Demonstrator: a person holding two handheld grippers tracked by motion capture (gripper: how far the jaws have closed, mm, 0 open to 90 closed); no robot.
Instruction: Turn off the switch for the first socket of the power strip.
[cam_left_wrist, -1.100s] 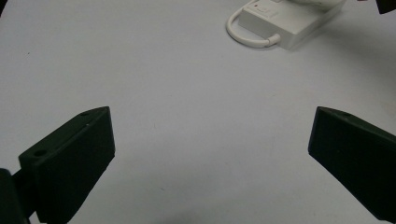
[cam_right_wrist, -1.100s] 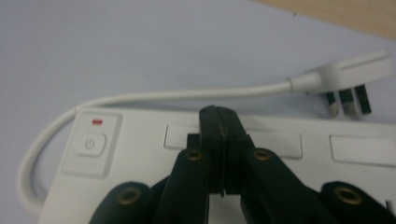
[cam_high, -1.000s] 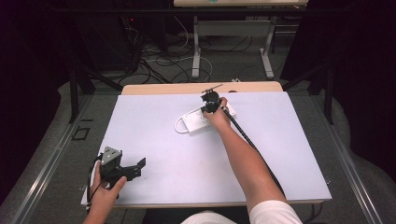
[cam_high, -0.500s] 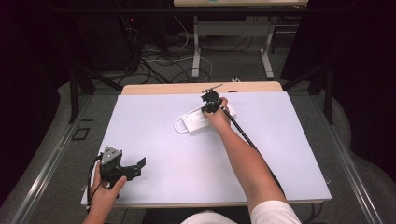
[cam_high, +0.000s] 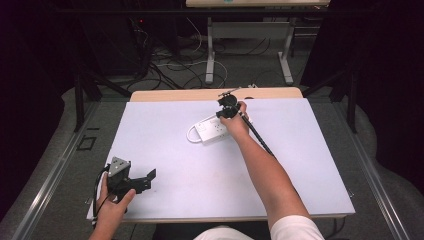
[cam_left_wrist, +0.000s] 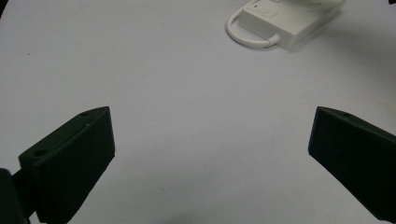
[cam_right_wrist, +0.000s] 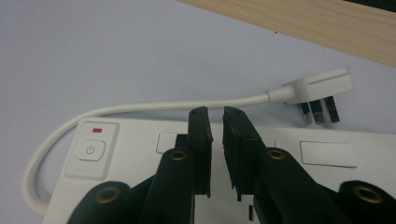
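Under the right hand-held gripper (cam_right_wrist: 215, 116), white power strip (cam_right_wrist: 327, 186)

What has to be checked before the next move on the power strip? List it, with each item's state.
1. Right gripper is placed over the power strip: ok, it is above the top face.
2. Right jaws empty: ok, they have just been opening, with a narrow gap and nothing between them.
3. Gripper tips off the strip's surface: cannot tell.
4. Plug free: ok, it lies loose on the table, pins bare.
5. Left gripper out of the way: ok, jaws wide apart over bare table, well short of the strip.
6. Power button reachable: ok, uncovered beside the jaws.
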